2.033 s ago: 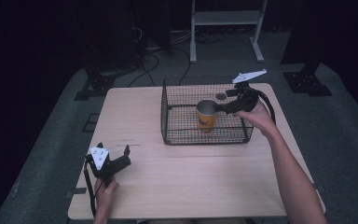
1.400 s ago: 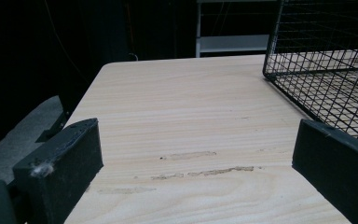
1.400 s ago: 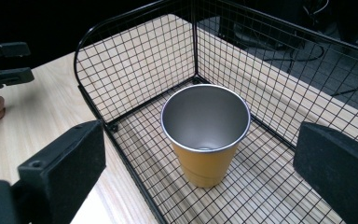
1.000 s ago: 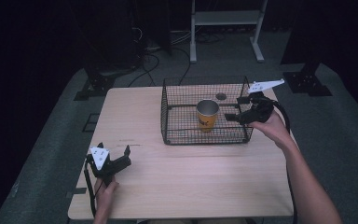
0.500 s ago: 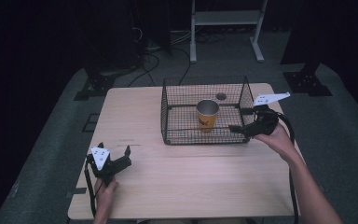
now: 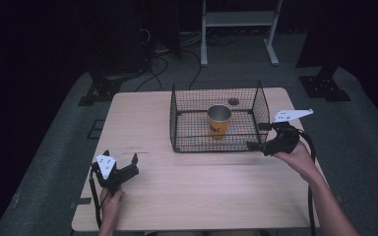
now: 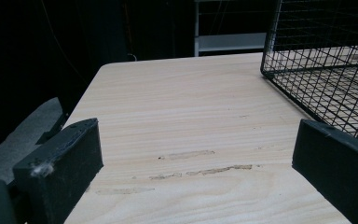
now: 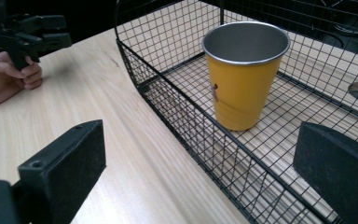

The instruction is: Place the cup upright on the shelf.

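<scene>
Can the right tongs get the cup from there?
Probably yes. The right tongs are open, just outside the basket. Its top is open, so they could go over the wall to the upright cup.

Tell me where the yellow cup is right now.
The yellow cup stands upright inside the wire basket, right of the table's middle in the high view, with the open right gripper just outside the basket.

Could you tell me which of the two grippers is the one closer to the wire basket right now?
The right gripper, open beside the wire basket at its near right corner. The left gripper, also open, sits well away near the table's front left.
</scene>
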Demonstrator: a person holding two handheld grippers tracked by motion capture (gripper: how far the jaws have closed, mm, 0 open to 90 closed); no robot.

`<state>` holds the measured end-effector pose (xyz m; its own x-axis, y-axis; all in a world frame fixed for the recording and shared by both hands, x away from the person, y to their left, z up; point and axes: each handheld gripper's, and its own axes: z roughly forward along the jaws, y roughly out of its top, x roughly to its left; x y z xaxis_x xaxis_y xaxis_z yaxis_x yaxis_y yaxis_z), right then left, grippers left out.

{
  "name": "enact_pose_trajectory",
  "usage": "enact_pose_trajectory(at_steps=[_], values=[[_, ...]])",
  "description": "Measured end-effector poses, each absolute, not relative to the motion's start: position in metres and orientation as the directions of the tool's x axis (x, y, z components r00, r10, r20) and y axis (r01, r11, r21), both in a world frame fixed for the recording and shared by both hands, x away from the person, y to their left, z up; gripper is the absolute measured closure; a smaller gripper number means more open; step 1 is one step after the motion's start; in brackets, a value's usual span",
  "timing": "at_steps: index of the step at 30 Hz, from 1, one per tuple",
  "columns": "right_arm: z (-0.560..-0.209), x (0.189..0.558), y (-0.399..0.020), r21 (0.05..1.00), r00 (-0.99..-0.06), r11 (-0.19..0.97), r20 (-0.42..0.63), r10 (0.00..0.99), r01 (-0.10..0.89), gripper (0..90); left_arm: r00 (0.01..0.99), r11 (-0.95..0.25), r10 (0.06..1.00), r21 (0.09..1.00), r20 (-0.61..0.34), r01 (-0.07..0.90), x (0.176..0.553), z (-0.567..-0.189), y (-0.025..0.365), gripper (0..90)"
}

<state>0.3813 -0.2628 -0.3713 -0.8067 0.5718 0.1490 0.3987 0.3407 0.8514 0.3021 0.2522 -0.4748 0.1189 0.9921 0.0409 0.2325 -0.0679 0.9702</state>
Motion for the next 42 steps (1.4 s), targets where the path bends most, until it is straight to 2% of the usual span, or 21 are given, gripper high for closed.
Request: enact_pose_trajectory(at_steps=[21,42], values=[[-0.396,0.35,-0.277,0.846,-0.796,0.346,0.141,0.589,0.406,1.8,0.12,-0.078,0.991,0.969,0.05,0.234,0.302,-0.475,0.251,0.8],[-0.419,0.322,-0.297,0.868,-0.762,0.268,0.176,0.623,0.419,1.8,0.119,-0.081,0.991,0.969,0.054,0.235,0.302,-0.475,0.251,0.8]])
